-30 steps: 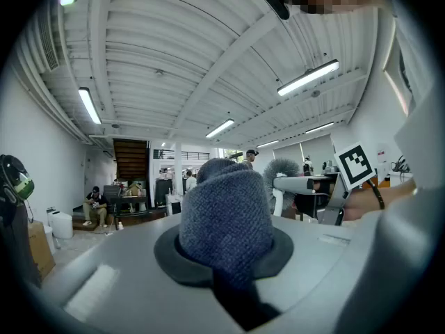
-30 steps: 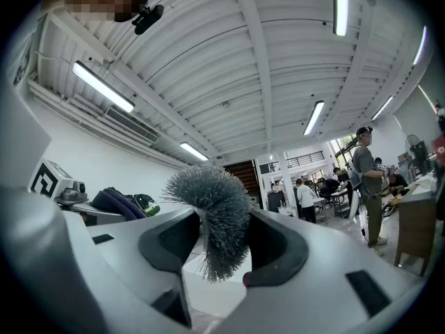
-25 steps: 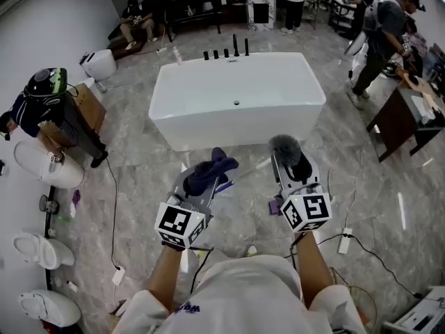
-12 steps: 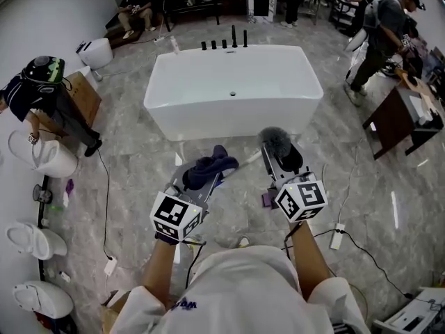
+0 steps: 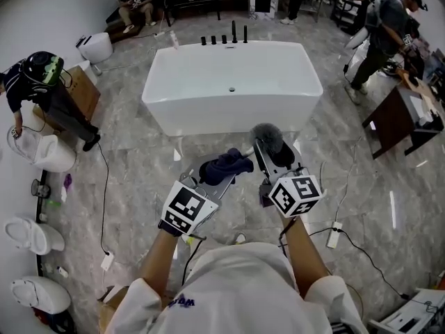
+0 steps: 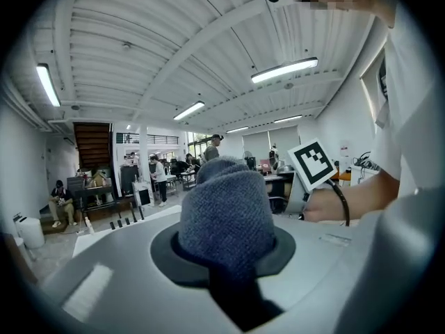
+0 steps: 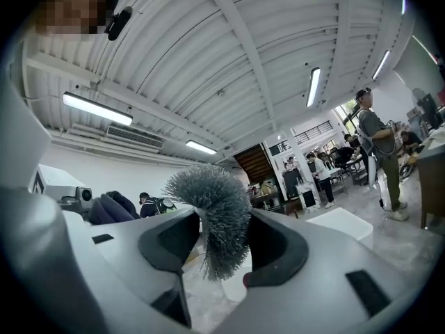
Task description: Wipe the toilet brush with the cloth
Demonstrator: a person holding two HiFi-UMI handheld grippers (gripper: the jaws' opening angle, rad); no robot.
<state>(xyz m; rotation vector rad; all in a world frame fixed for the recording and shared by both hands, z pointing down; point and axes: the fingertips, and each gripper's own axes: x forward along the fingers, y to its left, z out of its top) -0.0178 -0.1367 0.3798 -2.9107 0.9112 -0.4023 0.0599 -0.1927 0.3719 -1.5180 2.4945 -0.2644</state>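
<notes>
The dark blue cloth [image 5: 224, 165] is found bunched between the jaws of the left gripper [image 5: 221, 178], which are opening while the pads press on it. The toilet brush [image 5: 266, 136] is pinched in the right gripper [image 5: 272, 157]. Its grey bristle head is raised just beside the cloth, before the white bathtub [image 5: 229, 110].

A big open hall, seemingly a bathroom-fittings showroom: a freestanding bathtub [image 5: 231, 82] on a marble-tiled floor [image 5: 132, 165], toilets [image 5: 33, 235] lined along one wall, tables [image 5: 402, 115] with people around, strip lights [image 6: 284, 69] under a ribbed ceiling [image 6: 160, 40].
</notes>
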